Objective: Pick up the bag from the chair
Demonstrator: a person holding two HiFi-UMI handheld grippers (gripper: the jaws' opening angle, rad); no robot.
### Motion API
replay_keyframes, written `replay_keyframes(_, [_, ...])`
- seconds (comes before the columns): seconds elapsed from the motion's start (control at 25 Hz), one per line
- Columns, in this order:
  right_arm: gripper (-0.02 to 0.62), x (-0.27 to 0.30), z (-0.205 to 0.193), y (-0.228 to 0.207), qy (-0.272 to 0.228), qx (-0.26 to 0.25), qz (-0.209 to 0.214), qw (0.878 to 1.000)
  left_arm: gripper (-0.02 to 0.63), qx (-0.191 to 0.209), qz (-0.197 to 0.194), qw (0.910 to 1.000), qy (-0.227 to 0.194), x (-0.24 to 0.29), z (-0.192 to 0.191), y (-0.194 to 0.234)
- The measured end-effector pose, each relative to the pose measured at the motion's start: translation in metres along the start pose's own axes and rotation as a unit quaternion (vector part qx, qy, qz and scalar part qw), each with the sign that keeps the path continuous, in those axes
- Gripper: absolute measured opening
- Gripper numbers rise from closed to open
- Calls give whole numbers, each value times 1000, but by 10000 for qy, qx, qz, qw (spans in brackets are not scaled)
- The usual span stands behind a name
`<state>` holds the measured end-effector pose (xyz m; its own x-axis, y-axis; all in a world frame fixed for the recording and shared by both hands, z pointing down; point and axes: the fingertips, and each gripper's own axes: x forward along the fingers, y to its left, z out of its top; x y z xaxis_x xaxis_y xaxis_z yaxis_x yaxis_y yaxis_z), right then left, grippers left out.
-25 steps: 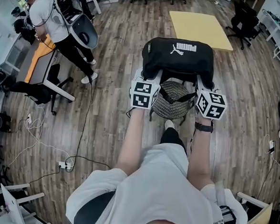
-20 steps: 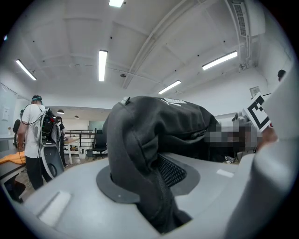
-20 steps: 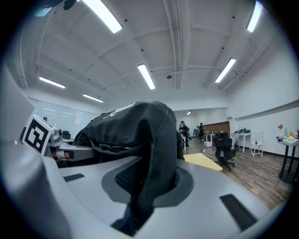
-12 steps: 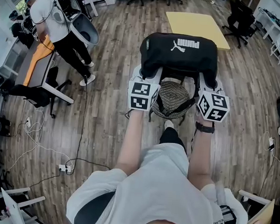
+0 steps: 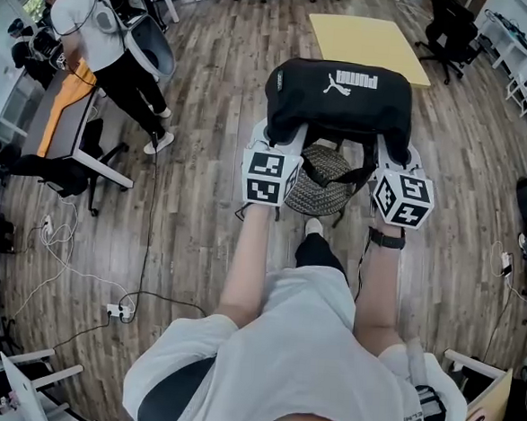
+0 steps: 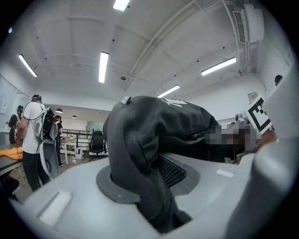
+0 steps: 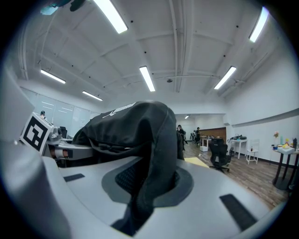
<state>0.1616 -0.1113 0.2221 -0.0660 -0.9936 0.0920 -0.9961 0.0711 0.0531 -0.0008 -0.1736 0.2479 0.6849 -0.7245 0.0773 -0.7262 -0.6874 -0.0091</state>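
The black bag point(image 5: 339, 98), white logo on top, hangs level over the round woven chair point(image 5: 323, 196).

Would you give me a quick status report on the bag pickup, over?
Left tongs shut on the bag, left end; right tongs shut on its right end. Bag appears clear of chair seat, strap dangling over it. Nothing blocking the lift.

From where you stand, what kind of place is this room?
Probably an open office or lab: an office chair, a desk and loose cables on the wooden floor.
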Motion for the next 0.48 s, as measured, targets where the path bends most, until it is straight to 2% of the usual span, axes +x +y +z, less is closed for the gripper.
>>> replay_keyframes(0.24, [61,1,-7,-9,34,-26,7,10000,140,-49,-8,10000,7,8,-7,-6])
replay_keyframes(0.48, [61,25,-15,-15,82,-18,48,10000,141,-80,19,10000,41,29,-16,6])
